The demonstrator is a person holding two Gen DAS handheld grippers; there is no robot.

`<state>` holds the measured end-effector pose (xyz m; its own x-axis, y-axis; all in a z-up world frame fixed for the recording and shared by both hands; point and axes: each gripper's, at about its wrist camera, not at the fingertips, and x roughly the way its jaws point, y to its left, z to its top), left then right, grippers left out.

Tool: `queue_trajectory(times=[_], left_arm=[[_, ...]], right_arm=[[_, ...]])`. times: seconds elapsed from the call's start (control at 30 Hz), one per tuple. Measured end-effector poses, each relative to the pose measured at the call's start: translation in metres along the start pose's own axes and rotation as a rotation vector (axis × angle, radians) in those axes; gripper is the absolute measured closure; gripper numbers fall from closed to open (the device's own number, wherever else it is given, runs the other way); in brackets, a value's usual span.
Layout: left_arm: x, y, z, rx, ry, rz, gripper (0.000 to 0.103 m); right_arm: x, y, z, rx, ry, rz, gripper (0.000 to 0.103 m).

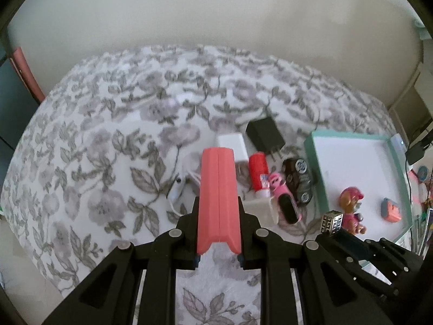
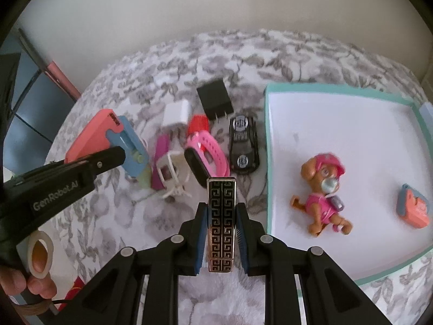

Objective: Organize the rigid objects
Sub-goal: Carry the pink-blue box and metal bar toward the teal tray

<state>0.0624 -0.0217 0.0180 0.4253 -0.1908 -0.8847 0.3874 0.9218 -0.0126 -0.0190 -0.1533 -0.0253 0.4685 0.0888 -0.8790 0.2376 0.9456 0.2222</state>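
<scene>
My left gripper (image 1: 218, 203) is shut on a flat coral and blue tool (image 1: 218, 189), lifted above the floral cover; the right wrist view shows the tool (image 2: 97, 138) at the left. My right gripper (image 2: 221, 208) is shut on a black and silver lighter (image 2: 220, 222) with a key pattern, left of the teal-rimmed tray (image 2: 268, 162). On the tray's white floor stand a pink dog figure (image 2: 322, 195) and a small coral and grey piece (image 2: 412, 210). A white charger (image 2: 176, 113), black charger (image 2: 215, 100), red tube (image 2: 199, 124), pink watch band (image 2: 208, 154) and black toy car (image 2: 243, 140) lie on the cover.
A white hair clip (image 2: 173, 176) lies over a magenta piece (image 2: 161, 151) beside the watch band. A white cable (image 1: 181, 187) trails under the coral tool. A hand (image 2: 38, 279) grips the left handle. A wall rises behind; dark furniture (image 2: 24, 113) stands at the left.
</scene>
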Motion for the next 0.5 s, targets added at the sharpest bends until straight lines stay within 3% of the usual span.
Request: queue_trajectory(times=[0.17, 0.5], left_arm=[[-0.027, -0.005, 0.004, 0.009, -0.081, -0.021, 0.083], [-0.073, -0.049, 0.005, 0.14, -0.221, -0.07, 0.083]], right_arm=[[-0.022, -0.006, 0.006, 0.019, -0.077, -0.004, 0.081], [-0.066, -0.041, 0.014, 0.07, -0.224, -0.132, 0.081]])
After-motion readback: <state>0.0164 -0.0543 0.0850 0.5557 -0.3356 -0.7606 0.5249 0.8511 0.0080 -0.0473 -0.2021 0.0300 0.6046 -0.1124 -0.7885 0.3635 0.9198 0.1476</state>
